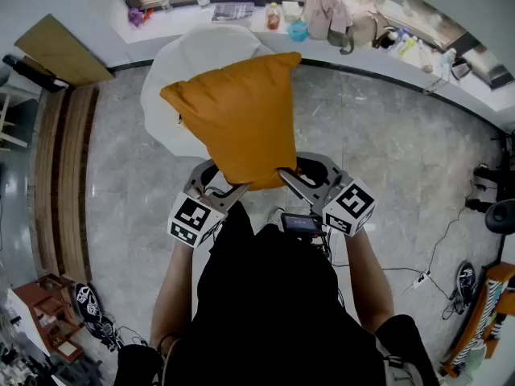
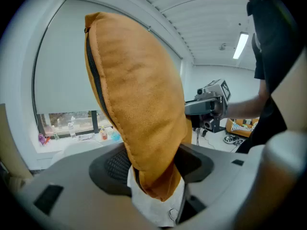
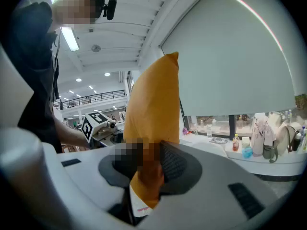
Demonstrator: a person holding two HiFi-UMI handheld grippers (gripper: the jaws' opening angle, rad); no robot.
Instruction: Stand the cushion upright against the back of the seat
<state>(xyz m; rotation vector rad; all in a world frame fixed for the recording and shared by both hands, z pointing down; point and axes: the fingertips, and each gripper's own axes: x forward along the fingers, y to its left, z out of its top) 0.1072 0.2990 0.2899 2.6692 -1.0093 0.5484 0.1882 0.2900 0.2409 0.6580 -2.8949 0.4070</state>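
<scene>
Above the white seat [image 1: 187,59], the mustard-orange cushion [image 1: 237,115] is hanging in the air, gripped along its lower edge and leaning away from the person toward the seat. It is not touching the seat.

The left gripper [image 1: 231,190] is pinching one lower corner of the cushion. Its jaws are standing partly apart, with bunched fabric pressed between the pads. In the left gripper view a dark zip [image 2: 96,83] is running down the cushion's edge. A white label [image 2: 154,209] is sticking out beneath the held corner, with no print showing on it.

The right gripper [image 1: 287,175] is clamping the other lower corner, its jaws closed narrowly on the cloth. In the right gripper view a second white label [image 3: 138,208] is poking out below the fabric, and its faint pinkish line of print is too small to read.

Both marker cubes [image 1: 193,219] are showing black-and-white square patterns with no words. Bottles [image 1: 273,16] and bags [image 1: 326,10] are sitting on the curved counter [image 1: 201,22] beyond the seat, their labels unreadable.
</scene>
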